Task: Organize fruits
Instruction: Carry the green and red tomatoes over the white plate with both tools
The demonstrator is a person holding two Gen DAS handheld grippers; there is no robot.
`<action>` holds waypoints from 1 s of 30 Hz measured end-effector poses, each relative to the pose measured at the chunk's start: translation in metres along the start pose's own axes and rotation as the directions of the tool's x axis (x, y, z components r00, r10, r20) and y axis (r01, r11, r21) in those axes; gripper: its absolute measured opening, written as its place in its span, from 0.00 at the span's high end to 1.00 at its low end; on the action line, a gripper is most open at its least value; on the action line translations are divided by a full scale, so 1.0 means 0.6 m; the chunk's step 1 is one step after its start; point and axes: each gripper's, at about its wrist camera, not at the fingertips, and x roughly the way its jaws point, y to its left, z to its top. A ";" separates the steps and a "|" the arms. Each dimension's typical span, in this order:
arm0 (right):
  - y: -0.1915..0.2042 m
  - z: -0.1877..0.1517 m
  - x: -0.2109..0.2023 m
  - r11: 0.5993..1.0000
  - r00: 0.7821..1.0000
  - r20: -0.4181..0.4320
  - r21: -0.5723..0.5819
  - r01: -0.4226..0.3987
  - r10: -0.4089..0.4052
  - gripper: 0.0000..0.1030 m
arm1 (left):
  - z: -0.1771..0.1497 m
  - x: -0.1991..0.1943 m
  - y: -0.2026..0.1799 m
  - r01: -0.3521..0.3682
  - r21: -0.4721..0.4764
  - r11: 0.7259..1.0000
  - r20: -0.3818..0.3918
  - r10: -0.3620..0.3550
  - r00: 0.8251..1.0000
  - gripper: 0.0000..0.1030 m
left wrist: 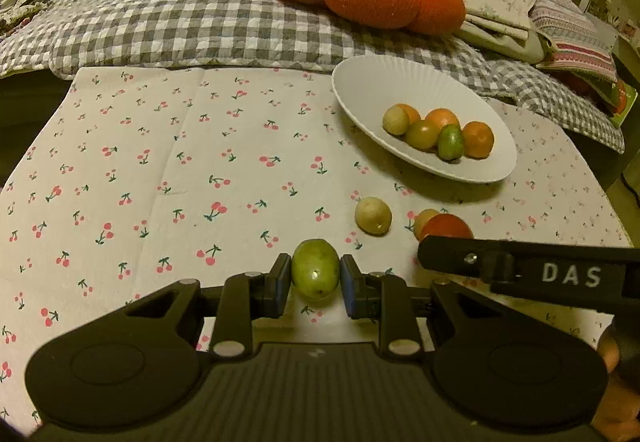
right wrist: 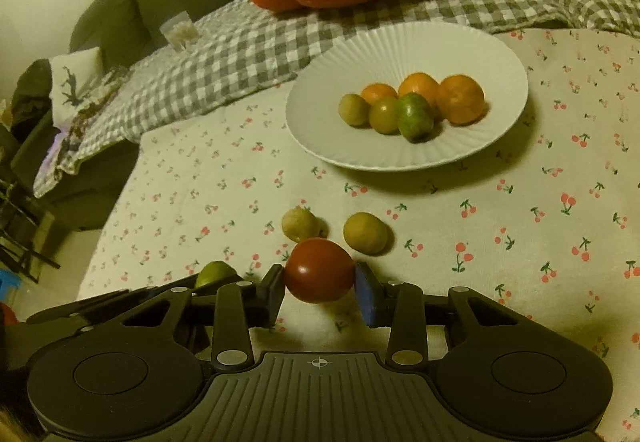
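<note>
Both grippers are loaded, one fruit each.

The left gripper [left wrist: 315,278] is closed down on a green oval fruit [left wrist: 315,274]; both pads are being pressed against its sides. Its long axis is running roughly up-down in the left wrist view, along the fingers, tilted slightly, so it is being gripped across its short axis. Whether it is lifted clear of the cherry-print cloth [left wrist: 160,162] cannot be told.

The right gripper [right wrist: 319,278] is closed on a red tomato-like fruit [right wrist: 319,270]. The left pad is touching it; contact at the blue right pad is less clear but looks made. The fruit is nearly round and slightly wider than tall, so its orientation matters little.

The key relation: the white ribbed plate [left wrist: 360,82] is lying ahead of both grippers, on the far side of the cloth. In the left wrist view it is ahead and to the right; in the right wrist view it is almost straight ahead. The right gripper is judged nearer and better aligned.

Six fruits are already piled on the plate, three orange and three green-yellow. Two pale yellow-green fruits [right wrist: 300,224] [right wrist: 366,234] are still lying on the cloth between the grippers and the plate, near each other but apart, and in the carry path.

The placing of both held fruits is judged to be pending.
</note>
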 end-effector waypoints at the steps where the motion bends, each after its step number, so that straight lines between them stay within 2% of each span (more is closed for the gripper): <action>1: 0.000 0.001 -0.004 1.000 1.000 0.006 -0.001 -0.002 0.002 0.65 | 0.001 -0.001 0.000 0.001 -0.001 1.000 0.002 -0.001 1.000 0.76; 15: -0.026 0.031 -0.056 1.000 0.995 0.100 0.028 -0.001 -0.002 0.65 | 0.025 -0.018 -0.017 0.019 -0.012 1.000 0.057 -0.019 0.998 0.76; 30: -0.084 0.077 -0.083 0.995 0.979 0.198 0.095 0.039 -0.057 0.65 | 0.088 0.004 -0.051 0.033 0.057 0.998 0.140 -0.041 0.989 0.76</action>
